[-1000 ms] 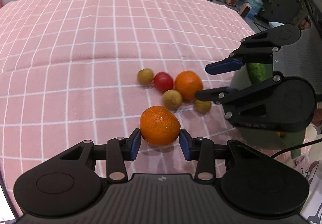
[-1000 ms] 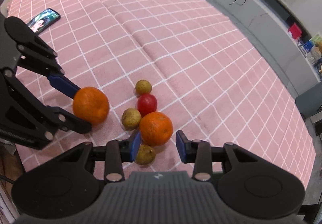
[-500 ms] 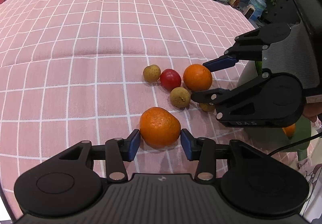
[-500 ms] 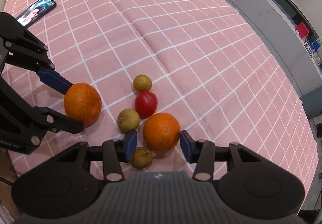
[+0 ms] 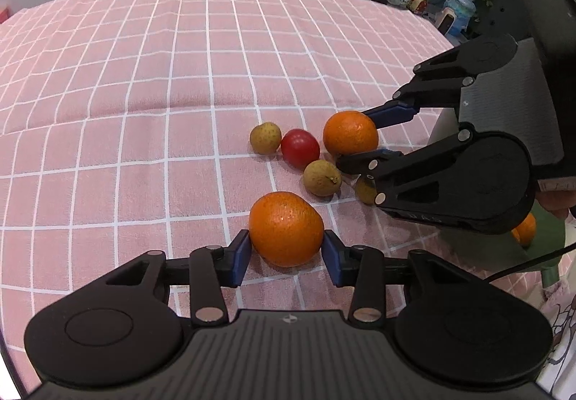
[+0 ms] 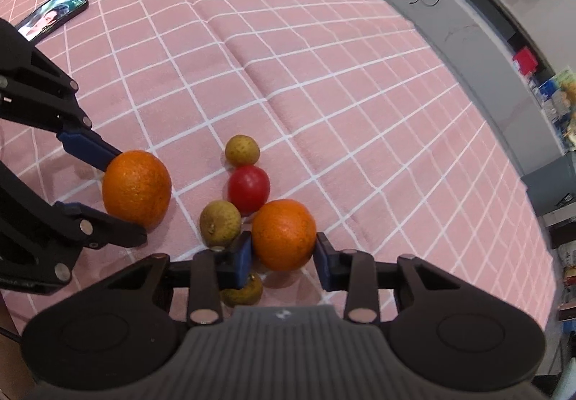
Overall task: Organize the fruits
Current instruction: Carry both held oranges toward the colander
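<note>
On the pink checked cloth (image 5: 144, 94) lie two oranges, a red tomato (image 5: 300, 148) and three small tan longans. My left gripper (image 5: 287, 254) is shut on the near orange (image 5: 286, 228), which rests on the cloth. My right gripper (image 6: 282, 258) is shut on the other orange (image 6: 283, 234); it also shows in the left wrist view (image 5: 350, 137). Longans lie at the far left of the cluster (image 5: 265, 137), in the middle (image 5: 321, 177) and under the right gripper's left finger (image 6: 243, 290). The tomato (image 6: 248, 189) touches the middle longan (image 6: 220, 223).
A phone (image 6: 54, 13) lies on the cloth at the far left in the right wrist view. The cloth's edge runs to the right, with a grey counter, plants and a water bottle (image 5: 459, 9) beyond. Another orange (image 5: 525, 229) shows low at the right, off the table.
My right gripper moved forward around the far orange and closed on it. My left gripper stayed on its orange, which settled lower toward the cloth.
</note>
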The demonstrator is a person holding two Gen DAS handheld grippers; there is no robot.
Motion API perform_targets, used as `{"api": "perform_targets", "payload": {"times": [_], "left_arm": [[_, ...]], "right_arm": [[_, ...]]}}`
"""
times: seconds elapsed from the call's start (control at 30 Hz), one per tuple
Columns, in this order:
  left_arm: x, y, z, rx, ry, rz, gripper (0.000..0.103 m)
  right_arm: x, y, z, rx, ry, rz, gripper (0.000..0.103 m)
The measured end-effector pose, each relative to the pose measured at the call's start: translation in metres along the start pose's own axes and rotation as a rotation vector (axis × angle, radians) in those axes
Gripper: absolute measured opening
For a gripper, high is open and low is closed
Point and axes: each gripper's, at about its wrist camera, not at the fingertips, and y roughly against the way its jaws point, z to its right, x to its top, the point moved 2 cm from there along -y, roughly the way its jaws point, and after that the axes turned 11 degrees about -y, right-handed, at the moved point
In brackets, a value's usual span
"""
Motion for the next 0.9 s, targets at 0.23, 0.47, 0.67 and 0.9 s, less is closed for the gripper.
{"api": "perform_targets", "payload": {"times": [0.23, 0.47, 0.67, 0.9], "left_arm": [[0.005, 0.029, -0.004, -0.019, 0.089, 0.055, 0.047], [0.014, 0.06, 0.014, -0.018, 0.087, 0.102, 0.047], [0.019, 0.073, 0.035, -0.033, 0.072, 0.131, 0.047], [0.029, 0.071, 0.071, -0.079, 0.017, 0.138, 0.047]], "right_arm": [[-0.004, 0.041, -0.001, -0.025, -0.05, 0.093, 0.032], [-0.021, 0.097, -0.004, 0.012, -0.125, 0.188, 0.032], [-0.046, 0.129, -0.003, 0.024, -0.162, 0.218, 0.032], [-0.086, 0.151, 0.017, -0.02, -0.179, 0.21, 0.032]]}}
